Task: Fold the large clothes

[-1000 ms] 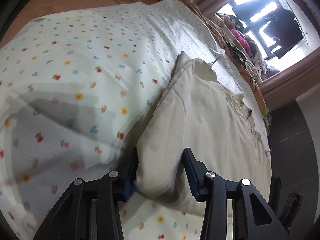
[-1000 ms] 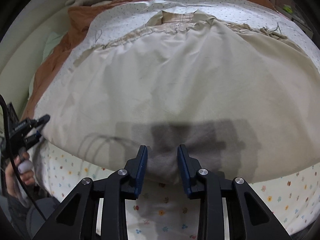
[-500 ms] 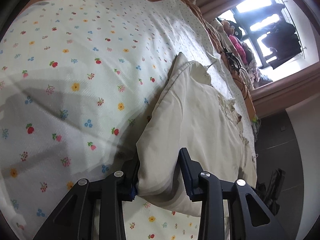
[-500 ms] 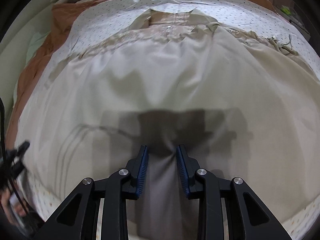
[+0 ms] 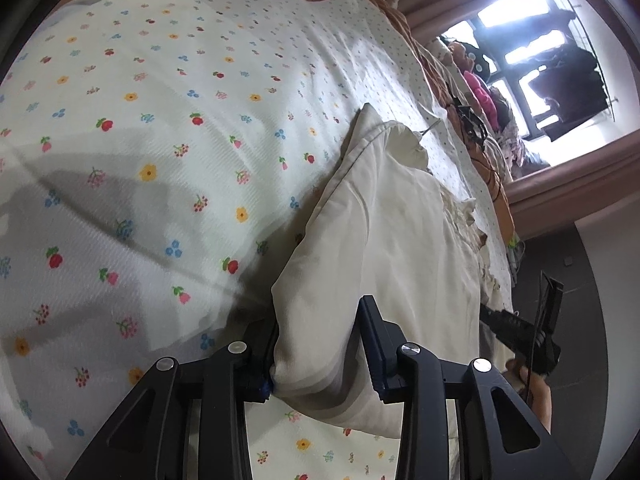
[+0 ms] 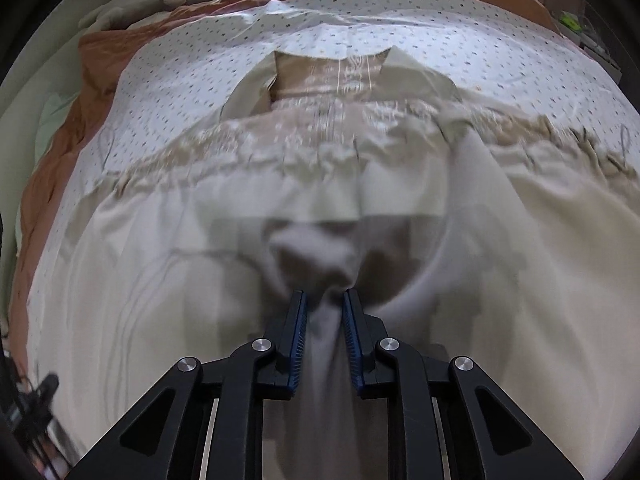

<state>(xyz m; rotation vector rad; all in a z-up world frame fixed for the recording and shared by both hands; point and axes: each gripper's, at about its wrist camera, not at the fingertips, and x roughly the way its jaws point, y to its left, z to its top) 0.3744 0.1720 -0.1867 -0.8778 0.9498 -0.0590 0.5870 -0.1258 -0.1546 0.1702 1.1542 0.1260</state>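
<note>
Fold under way on the bed (image 5: pixel 168 128): cream dress (image 5: pixel 392 240) spread over the flowered sheet (image 5: pixel 120 184), bodice toward the far end in the right wrist view. Left claw (image 5: pixel 320 344) clamped on a thick bunched corner of the dress at the near edge, cloth filling the gap. Right claw (image 6: pixel 323 320), jaws just drawn closer, pinching a gathered ridge of the same dress (image 6: pixel 500 248) mid-hem, fabric pulled up into a peak. Best carried over with both claws level and moving at one pace, so the hem edge lands straight across the waist gathers. Keep both pinches firm; loosen only once the cloth lies flat. Likely risk: slack between the two claws sagging into a crease, so hold a light sideways tension.
</note>
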